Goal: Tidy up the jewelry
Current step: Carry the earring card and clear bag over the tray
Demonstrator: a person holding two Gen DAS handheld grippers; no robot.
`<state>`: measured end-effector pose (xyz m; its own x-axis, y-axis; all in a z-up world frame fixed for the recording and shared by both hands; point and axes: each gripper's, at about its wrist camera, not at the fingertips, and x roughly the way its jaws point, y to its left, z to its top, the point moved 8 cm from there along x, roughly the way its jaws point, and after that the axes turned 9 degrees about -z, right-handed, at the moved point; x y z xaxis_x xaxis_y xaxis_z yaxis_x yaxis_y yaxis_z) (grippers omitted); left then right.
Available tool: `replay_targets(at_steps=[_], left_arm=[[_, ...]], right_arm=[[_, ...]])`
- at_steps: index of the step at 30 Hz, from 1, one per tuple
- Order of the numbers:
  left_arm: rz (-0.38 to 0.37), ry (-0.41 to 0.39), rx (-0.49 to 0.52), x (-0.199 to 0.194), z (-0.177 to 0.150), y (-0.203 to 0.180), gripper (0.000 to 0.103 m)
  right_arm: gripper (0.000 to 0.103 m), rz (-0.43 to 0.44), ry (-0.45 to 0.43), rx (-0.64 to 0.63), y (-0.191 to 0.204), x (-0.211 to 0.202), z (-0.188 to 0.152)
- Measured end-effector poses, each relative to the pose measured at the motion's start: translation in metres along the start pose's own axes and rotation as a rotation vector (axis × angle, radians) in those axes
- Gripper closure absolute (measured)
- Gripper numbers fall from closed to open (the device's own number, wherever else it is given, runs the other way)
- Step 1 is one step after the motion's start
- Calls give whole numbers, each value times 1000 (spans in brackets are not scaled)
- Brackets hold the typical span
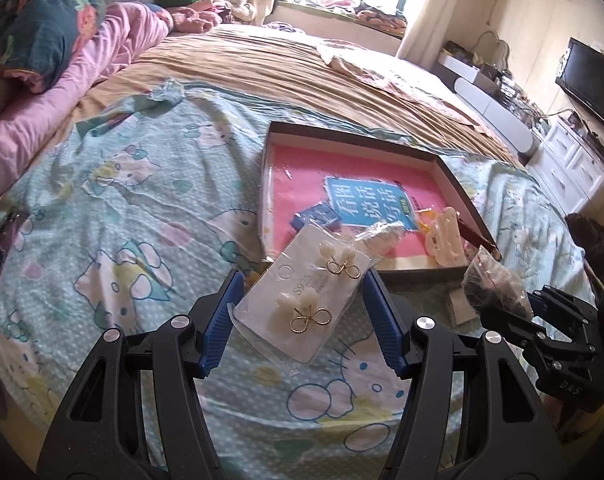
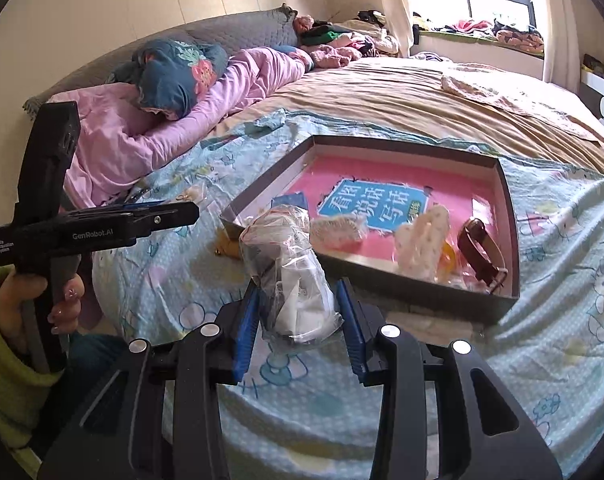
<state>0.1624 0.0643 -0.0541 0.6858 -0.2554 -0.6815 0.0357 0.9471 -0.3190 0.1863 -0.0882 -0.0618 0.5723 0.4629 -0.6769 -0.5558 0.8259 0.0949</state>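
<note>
Two grippers loaded above cartoon-print bedspread (image 1: 113,216). Left gripper (image 1: 299,306) clamped white earring card in clear sleeve (image 1: 302,300) by edges: light, stiff, slippery. Right gripper (image 2: 297,308) pinched crinkly clear plastic bag (image 2: 289,276): soft, light. Shallow pink-lined box tray (image 2: 508,216) just ahead.

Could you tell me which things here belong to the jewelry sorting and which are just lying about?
Part of the job:
- earring card, clamped in the left gripper
- clear bag, clamped in the right gripper
- shallow box holding a brown strap and a white hair claw

Just lying about:
- pink quilt
- dark floral pillow
- clothes pile
- TV
</note>
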Motion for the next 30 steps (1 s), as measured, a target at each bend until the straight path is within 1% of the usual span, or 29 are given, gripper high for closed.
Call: replay_targets(at_steps=[5, 12, 20, 24, 30], left_arm=[[6, -9, -5, -1, 4, 4, 50], [8, -16, -10, 4, 14, 6, 50], [7, -21, 10, 18, 31, -4, 50], [23, -26, 30, 25, 39, -8, 50], [26, -17, 41, 38, 50, -14, 50]], right_arm=[[67, 3, -13, 3, 2, 3, 8], [67, -27, -30, 24, -10, 10, 19], [67, -73, -44, 62, -35, 16, 28], [67, -99, -50, 83, -50, 18, 32], [67, -146, -62, 129, -75, 18, 38]])
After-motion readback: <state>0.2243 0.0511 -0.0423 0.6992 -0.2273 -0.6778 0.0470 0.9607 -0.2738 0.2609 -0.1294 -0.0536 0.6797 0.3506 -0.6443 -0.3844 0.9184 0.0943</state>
